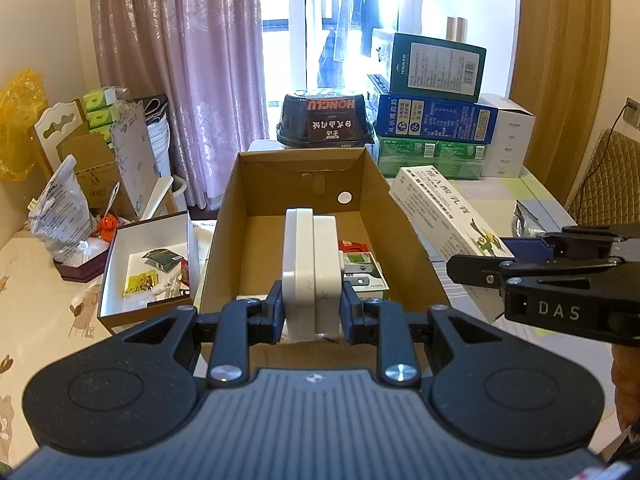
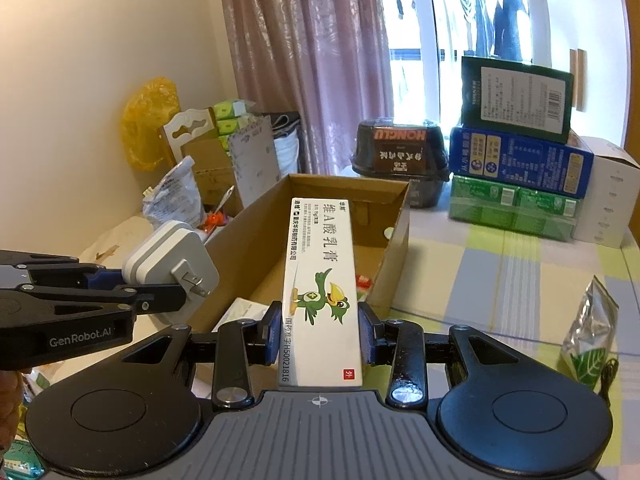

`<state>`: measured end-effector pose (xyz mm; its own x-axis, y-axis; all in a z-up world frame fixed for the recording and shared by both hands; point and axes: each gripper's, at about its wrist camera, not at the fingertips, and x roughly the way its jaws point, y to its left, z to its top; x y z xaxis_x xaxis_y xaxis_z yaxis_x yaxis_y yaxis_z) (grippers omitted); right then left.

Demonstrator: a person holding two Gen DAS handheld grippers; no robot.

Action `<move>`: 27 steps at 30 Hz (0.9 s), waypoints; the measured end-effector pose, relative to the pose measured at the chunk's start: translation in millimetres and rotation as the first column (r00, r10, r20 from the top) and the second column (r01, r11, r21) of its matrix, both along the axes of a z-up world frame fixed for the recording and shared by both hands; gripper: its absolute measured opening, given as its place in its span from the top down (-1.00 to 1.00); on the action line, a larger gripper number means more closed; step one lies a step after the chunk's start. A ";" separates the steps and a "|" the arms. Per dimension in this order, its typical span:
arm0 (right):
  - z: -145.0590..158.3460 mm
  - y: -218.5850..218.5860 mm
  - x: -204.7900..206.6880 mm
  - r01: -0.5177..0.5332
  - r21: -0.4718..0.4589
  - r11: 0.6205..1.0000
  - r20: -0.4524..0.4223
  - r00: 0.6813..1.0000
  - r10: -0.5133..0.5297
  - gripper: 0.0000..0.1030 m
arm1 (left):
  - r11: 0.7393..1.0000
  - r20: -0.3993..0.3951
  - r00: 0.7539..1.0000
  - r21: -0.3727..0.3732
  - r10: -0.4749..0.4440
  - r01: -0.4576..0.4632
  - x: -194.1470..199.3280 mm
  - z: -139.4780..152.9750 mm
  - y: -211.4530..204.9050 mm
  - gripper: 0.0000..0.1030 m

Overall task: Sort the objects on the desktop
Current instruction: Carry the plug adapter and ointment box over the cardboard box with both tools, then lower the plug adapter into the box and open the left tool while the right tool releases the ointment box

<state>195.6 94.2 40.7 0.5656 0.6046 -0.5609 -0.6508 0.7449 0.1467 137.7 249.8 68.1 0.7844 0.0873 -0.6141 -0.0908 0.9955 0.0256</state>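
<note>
Gripping with both tools: my left gripper is clamped on a white plug adapter, held above the near end of the open cardboard box. My right gripper is clamped on a long white ointment carton, green bird printed, number "H50021816" legible, over the box's near edge. Inside the box lie a green-and-white packet and something red, label unreadable. Behind the box: black tub marked "HONGLU". Gripper bodies read "DAS" and "GenRobot.AI".
</note>
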 end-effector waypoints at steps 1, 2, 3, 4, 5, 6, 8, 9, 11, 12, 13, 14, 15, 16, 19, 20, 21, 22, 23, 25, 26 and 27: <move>0.0 2.6 2.5 0.001 -0.002 1.000 0.000 1.000 -0.001 0.32 | 1.000 -0.002 1.000 0.004 -0.004 0.004 3.0 -0.1 1.3 0.56; 0.5 4.5 4.8 0.003 -0.005 1.000 0.001 1.000 -0.003 0.32 | 1.000 -0.003 1.000 0.006 -0.007 0.007 6.4 -0.1 3.1 0.56; 0.6 7.1 7.6 0.005 -0.007 1.000 0.002 1.000 -0.005 0.32 | 1.000 -0.005 1.000 0.008 -0.008 0.008 9.6 -0.1 4.8 0.56; 0.7 9.8 10.5 0.006 -0.009 1.000 0.001 1.000 -0.006 0.32 | 1.000 -0.007 1.000 0.013 -0.010 0.010 13.1 -0.2 6.4 0.56; 0.5 12.3 13.3 0.008 -0.010 1.000 -0.001 1.000 -0.008 0.32 | 1.000 -0.009 1.000 0.017 -0.011 0.011 15.8 -0.2 8.0 0.56; 0.2 14.6 16.3 0.009 -0.010 1.000 -0.004 1.000 -0.009 0.32 | 1.000 -0.011 1.000 0.020 -0.013 0.013 18.7 -0.5 9.6 0.56; -0.5 19.1 22.6 0.009 -0.010 1.000 -0.011 1.000 -0.009 0.32 | 1.000 -0.018 1.000 0.024 -0.015 0.016 24.7 -1.7 12.9 0.56; -1.1 21.1 25.3 0.008 -0.009 1.000 -0.014 1.000 -0.008 0.32 | 1.000 -0.022 1.000 0.026 -0.016 0.017 27.7 -2.8 14.5 0.56; -2.2 25.8 29.3 0.004 -0.010 1.000 -0.019 1.000 -0.005 0.32 | 0.999 -0.029 0.999 0.030 -0.016 0.017 33.4 -4.6 16.9 0.56; -2.9 28.0 31.0 0.003 -0.011 1.000 -0.020 1.000 -0.003 0.32 | 0.999 -0.031 0.999 0.032 -0.017 0.018 35.3 -5.7 18.6 0.56; -3.6 30.0 32.7 0.002 -0.012 1.000 -0.021 1.000 -0.002 0.32 | 0.999 -0.035 0.999 0.033 -0.018 0.019 37.9 -6.7 19.7 0.56; -4.3 31.9 34.4 0.000 -0.013 1.000 -0.024 1.000 -0.001 0.32 | 0.999 -0.038 0.999 0.035 -0.020 0.021 40.7 -7.8 20.6 0.56; -4.9 33.4 35.9 0.000 -0.013 1.000 -0.026 1.000 0.000 0.32 | 0.999 -0.040 0.999 0.036 -0.022 0.023 42.8 -8.8 21.0 0.56; -5.7 35.2 37.4 -0.001 -0.012 1.000 -0.028 1.000 0.000 0.32 | 0.999 -0.043 0.999 0.037 -0.024 0.025 45.2 -9.8 21.6 0.56; -7.8 38.6 40.6 -0.002 -0.013 1.000 -0.031 1.000 0.001 0.32 | 0.999 -0.052 0.998 0.039 -0.028 0.030 50.9 -13.0 22.7 0.56; -8.5 39.7 41.5 -0.003 -0.015 1.000 -0.031 1.000 0.002 0.32 | 0.999 -0.055 0.998 0.038 -0.030 0.032 52.1 -14.5 23.3 0.56; -9.0 40.7 42.3 -0.003 -0.016 1.000 -0.032 0.999 0.002 0.32 | 0.999 -0.058 0.998 0.037 -0.031 0.034 53.4 -15.9 23.7 0.56; -9.7 41.8 43.2 -0.002 -0.017 1.000 -0.032 0.999 0.001 0.32 | 0.999 -0.061 0.998 0.037 -0.033 0.035 54.7 -17.5 24.0 0.56; -10.5 42.6 44.1 -0.002 -0.018 1.000 -0.033 0.999 0.001 0.32 | 0.999 -0.063 0.997 0.037 -0.034 0.036 56.0 -18.8 24.4 0.56; -11.6 44.1 45.8 -0.001 -0.020 1.000 -0.034 0.999 0.001 0.32 | 0.999 -0.068 0.997 0.034 -0.035 0.037 57.8 -21.0 25.8 0.56; -12.0 45.0 46.8 -0.001 -0.022 1.000 -0.033 0.999 0.000 0.32 | 0.999 -0.070 0.997 0.033 -0.035 0.038 58.6 -21.9 26.8 0.56; -12.6 45.8 47.5 0.000 -0.023 1.000 -0.032 0.999 0.000 0.32 | 0.999 -0.071 0.997 0.033 -0.035 0.038 59.6 -23.1 27.5 0.56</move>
<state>243.1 140.0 28.1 0.5472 0.5915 -0.5922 -0.6461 0.7483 0.1503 197.3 277.4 45.0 0.7422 0.0817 -0.6651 -0.0512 0.9966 0.0652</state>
